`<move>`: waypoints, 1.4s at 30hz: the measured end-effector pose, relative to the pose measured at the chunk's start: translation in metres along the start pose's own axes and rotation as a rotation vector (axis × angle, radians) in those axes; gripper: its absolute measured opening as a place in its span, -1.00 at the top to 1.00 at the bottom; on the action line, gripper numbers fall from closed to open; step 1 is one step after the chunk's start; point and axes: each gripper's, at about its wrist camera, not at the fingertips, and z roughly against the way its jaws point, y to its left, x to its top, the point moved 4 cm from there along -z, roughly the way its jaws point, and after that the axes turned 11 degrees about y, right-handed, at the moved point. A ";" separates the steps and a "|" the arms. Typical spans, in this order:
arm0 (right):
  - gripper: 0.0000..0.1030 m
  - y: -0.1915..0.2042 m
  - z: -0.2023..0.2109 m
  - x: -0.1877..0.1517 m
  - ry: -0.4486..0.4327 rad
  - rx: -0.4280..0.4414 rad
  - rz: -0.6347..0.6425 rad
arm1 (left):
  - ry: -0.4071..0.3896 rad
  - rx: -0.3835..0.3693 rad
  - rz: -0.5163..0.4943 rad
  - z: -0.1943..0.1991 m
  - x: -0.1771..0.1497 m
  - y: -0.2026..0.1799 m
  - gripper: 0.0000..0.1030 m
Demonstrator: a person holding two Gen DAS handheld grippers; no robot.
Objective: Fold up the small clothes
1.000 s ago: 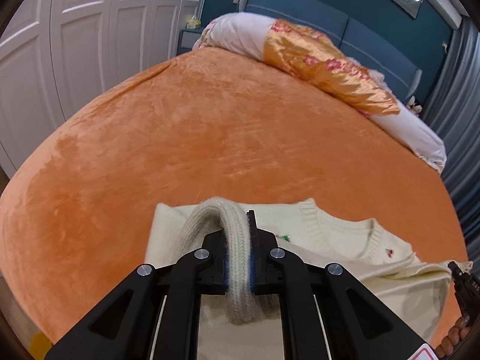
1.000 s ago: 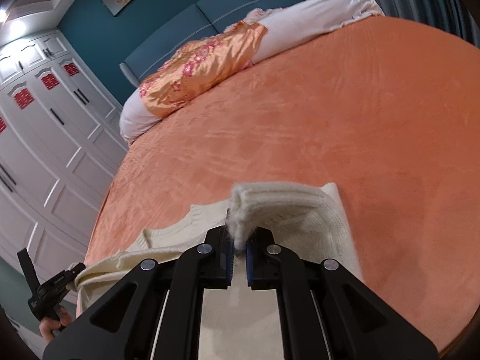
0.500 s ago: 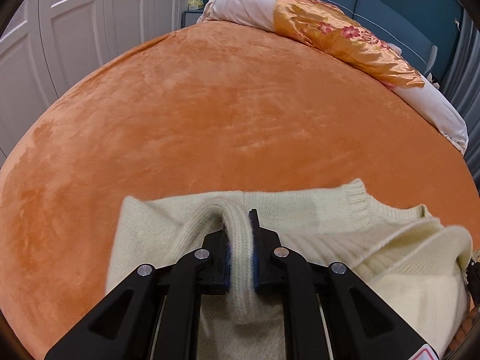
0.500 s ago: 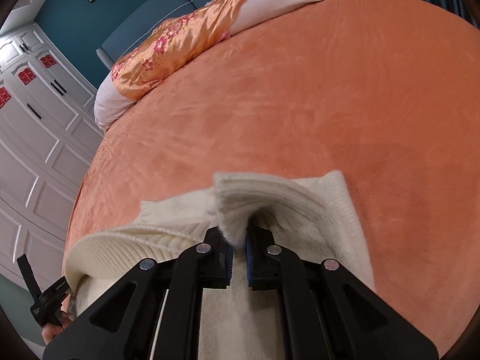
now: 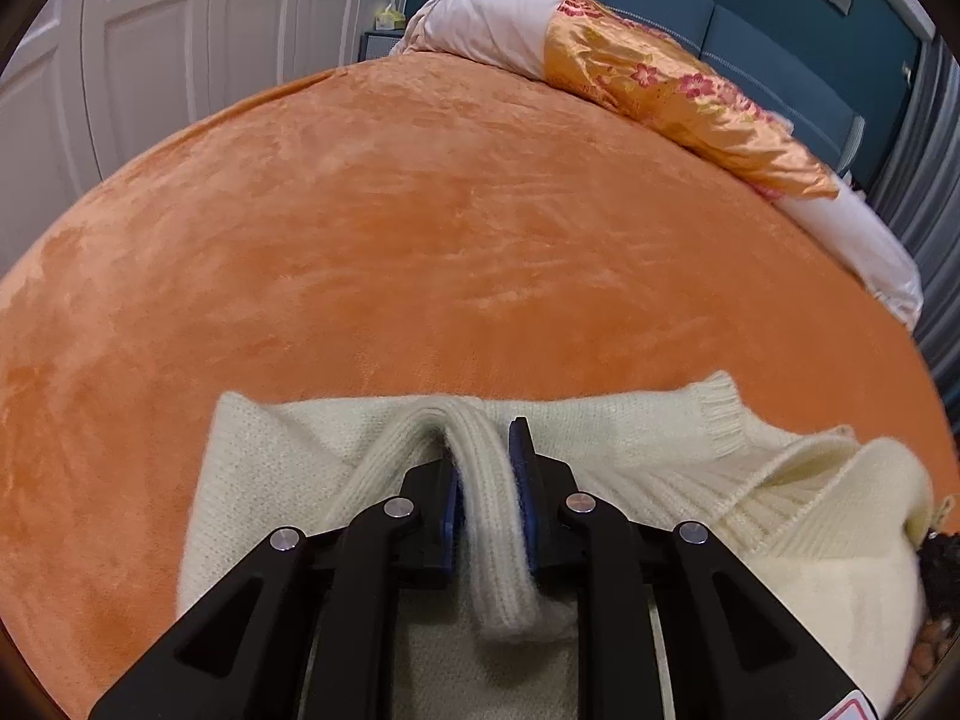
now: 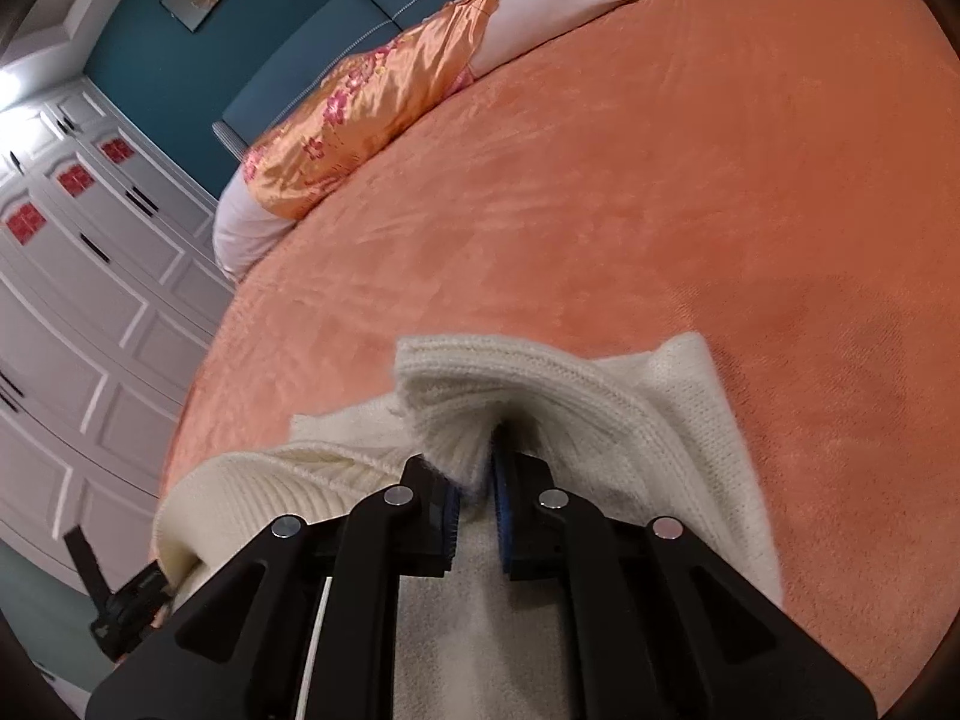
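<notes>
A cream knit sweater (image 5: 660, 456) lies on the orange bedspread (image 5: 420, 228), its near part folded over toward the ribbed neckline (image 5: 726, 420). My left gripper (image 5: 487, 468) has a ribbed strip of the sweater standing between its blue pads. Its jaws are opening and the knit still fills the gap. In the right wrist view my right gripper (image 6: 477, 474) pinches a bunched ribbed fold of the sweater (image 6: 540, 384) at its tips. Its jaws are opening too. Both grippers sit low over the sweater.
Pillows and an orange floral quilt (image 5: 672, 84) lie along the bed's far side by a teal headboard (image 5: 660, 6). White wardrobe doors (image 6: 72, 312) stand to the left. The other gripper (image 6: 129, 600) shows at the right wrist view's lower left edge.
Both grippers have come down toward the bed with the sweater's edge, laying it over the body. The gap between each pair of pads has widened a little.
</notes>
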 end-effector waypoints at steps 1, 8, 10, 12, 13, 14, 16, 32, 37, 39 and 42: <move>0.73 0.003 0.007 0.000 0.005 0.005 0.001 | 0.005 -0.025 0.013 0.006 0.001 0.003 0.63; -0.03 0.019 0.132 -0.026 -0.163 -0.050 0.136 | -0.141 -0.160 0.105 0.127 -0.023 0.047 -0.37; -0.03 0.005 0.149 -0.040 -0.135 -0.103 0.135 | -0.097 -0.135 0.103 0.144 -0.037 0.069 -0.36; -0.03 -0.016 0.163 -0.060 -0.087 -0.138 0.100 | -0.020 -0.125 0.123 0.146 -0.057 0.091 -0.36; -0.03 -0.030 0.168 -0.073 -0.053 -0.154 0.066 | 0.011 -0.131 0.134 0.145 -0.067 0.099 -0.36; -0.04 -0.040 0.169 -0.081 -0.032 -0.155 0.038 | 0.054 -0.139 0.145 0.141 -0.081 0.107 -0.36; -0.06 -0.057 0.169 -0.096 -0.001 -0.137 -0.026 | 0.099 -0.158 0.151 0.135 -0.099 0.112 -0.36; 0.86 -0.020 0.140 -0.102 0.073 -0.123 0.073 | 0.183 -0.140 -0.118 0.117 -0.100 0.061 0.81; 0.87 -0.023 0.175 -0.111 0.070 -0.125 0.099 | 0.259 -0.083 -0.154 0.135 -0.122 0.083 0.81; 0.87 -0.036 0.163 -0.122 0.126 -0.181 0.088 | 0.286 -0.039 -0.152 0.126 -0.133 0.091 0.80; 0.85 -0.060 0.133 -0.130 0.220 -0.222 0.004 | 0.317 -0.031 -0.078 0.105 -0.140 0.102 0.76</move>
